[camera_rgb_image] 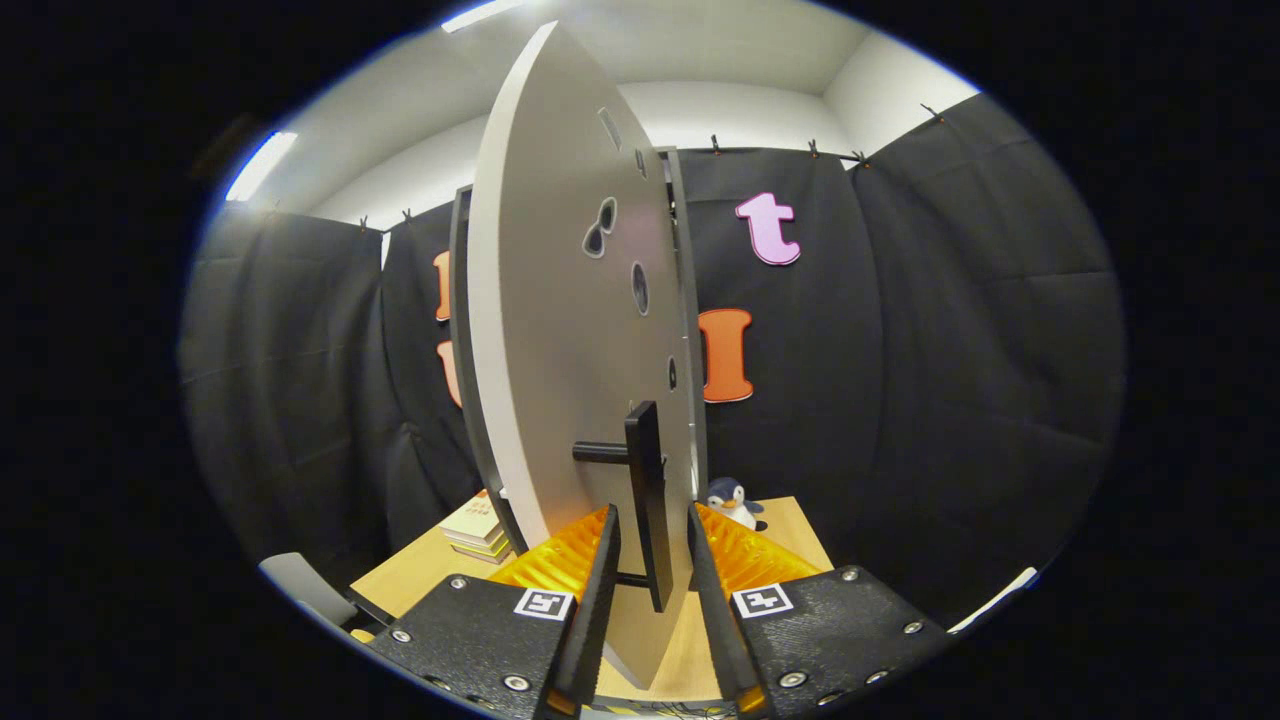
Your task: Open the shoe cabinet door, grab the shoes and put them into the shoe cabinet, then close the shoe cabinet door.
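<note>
- Black cloth [950, 380] hangs as the booth's wall behind everything, clipped along its upper edge, with a white wall and ceiling above it.
- Pale grey, the shoe cabinet door [560, 340] stands swung out toward the camera, seen nearly edge-on, rising from between the fingers to high above them; its face carries several dark holes and slots.
- Behind the door's far edge the dark frame of the shoe cabinet [462, 330] shows as a narrow strip on the left and another thin strip on the right; its inside cannot be made out.
- Light wood, the bench [790, 535] runs beneath the door and beyond the fingers on both sides.
- The gripper [650, 600] sits low and close to the door, each finger bearing a square marker tag near its base.
- Its fingers [590, 600] stand apart, one to each side of the door's handle, with a visible gap between each finger and the handle; neither presses on it.
- The handle [648, 500] is a dark upright bar held off the door's face by short posts, and it sits between the fingers, reaching down below their tips.
- A stack of books [475, 530] lies on the bench left of the door, beyond the left finger.
- A grey chair back or similar panel [305, 590] shows at the bench's near left corner; what it is cannot be told for sure.
- A small toy penguin [732, 500] stands on the bench just right of the door, beyond the right finger.
</note>
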`<state>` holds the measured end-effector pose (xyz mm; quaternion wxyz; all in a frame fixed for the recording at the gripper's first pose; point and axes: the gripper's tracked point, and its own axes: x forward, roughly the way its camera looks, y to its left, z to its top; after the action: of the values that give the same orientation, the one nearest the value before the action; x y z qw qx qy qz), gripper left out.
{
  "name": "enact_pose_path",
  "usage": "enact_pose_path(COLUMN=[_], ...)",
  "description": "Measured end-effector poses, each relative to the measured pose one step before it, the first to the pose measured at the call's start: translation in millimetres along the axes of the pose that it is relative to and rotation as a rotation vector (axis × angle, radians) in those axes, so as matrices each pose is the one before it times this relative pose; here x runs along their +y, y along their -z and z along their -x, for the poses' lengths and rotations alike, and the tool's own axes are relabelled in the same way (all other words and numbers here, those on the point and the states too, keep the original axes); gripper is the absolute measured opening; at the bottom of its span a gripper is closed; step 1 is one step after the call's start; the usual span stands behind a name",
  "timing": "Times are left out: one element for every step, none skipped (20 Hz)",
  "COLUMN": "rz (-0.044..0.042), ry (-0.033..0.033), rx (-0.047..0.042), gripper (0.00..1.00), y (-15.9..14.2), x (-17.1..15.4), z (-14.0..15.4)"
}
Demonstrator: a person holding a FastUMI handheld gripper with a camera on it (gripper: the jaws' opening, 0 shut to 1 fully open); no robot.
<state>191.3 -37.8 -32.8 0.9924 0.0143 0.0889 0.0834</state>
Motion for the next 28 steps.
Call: enact_pose_path(rz=[0.00399, 0.0002, 0.00204, -0.00043, 0.00042, 0.00319, 0.00677, 0.00729, -0.00272, -0.0078, -0.00933, -0.00213, -0.00104, -0.00523, -0.00414, -0.00704, -0.00137, 0.00773, 0.01764, 0.01974, 0.00461, 0.00082, -0.00373, -0.00153, 0.00714, 0.00503, 0.0069, 0.00241], ry=[-0.01847, -0.01892, -0.02027, -0.02018, -0.01776, -0.01469, -0.01385, -0.01692, -0.01752, -0.01636, -0.01607, -0.01784, -0.01718, -0.0167, -0.01939, -0.01763, -0.01743, -0.01863, -0.01759, -0.01527, -0.01095, -0.01657, -0.01494, -0.00359, 0.00181, 0.01019, 0.00772, -0.00386], rx=[-0.00303, -0.00171, -0.00226, -0.00026, 0.00016, -0.00084, -0.00084, -0.00192, -0.00004, 0.00265, 0.00365, -0.00088, 0.00166, -0.00077, 0.00182, 0.00085, 0.00075, -0.00277, -0.00691, -0.00227, -0.00169, 0.00422, 0.00438, 0.01271, -0.00493, -0.01052, 0.00186, -0.00521], gripper=[0.44, 0.44, 0.44, 0.44, 0.44, 0.44, 0.44, 0.44, 0.44, 0.44, 0.44, 0.44, 0.44, 0.44, 0.44, 0.44, 0.45, 0.45, 0.45, 0.45, 0.45, 0.45, 0.45, 0.46, 0.47, 0.48, 0.48, 0.49], y=[-0.56, 0.48, 0.16, 1.22, 0.04, 0.24, -0.89, -0.15, -0.12, 1.24, 0.5, 0.21, 0.34, 0.52, -0.34, 1.14, 0.51, -0.56, -1.8, -0.68, 0.24, 2.7, 1.36, 3.66, -1.3, -4.17, 0.61, 0.59], x=[4.27, 15.18, 11.34, 6.51, 5.82, 1.42, 4.79, 6.13, 5.15, 5.41, 5.92, 6.15, 6.26, 4.04, 4.59, 6.46, 6.69, 8.72, 7.68, 7.73, 5.45, 7.07, 6.6, 4.74, 1.56, 2.86, 5.21, 9.0], z=[-1.55, -4.65, -4.19, -4.7, -3.42, -1.96, -2.84, -3.57, -4.19, -1.99, -2.91, -2.6, -3.39, -6.08, -6.71, -6.38, -7.49, -5.18, -6.93, -8.83, -8.48, -9.16, -10.97, -9.39, -11.32, -12.41, -11.68, -9.03])
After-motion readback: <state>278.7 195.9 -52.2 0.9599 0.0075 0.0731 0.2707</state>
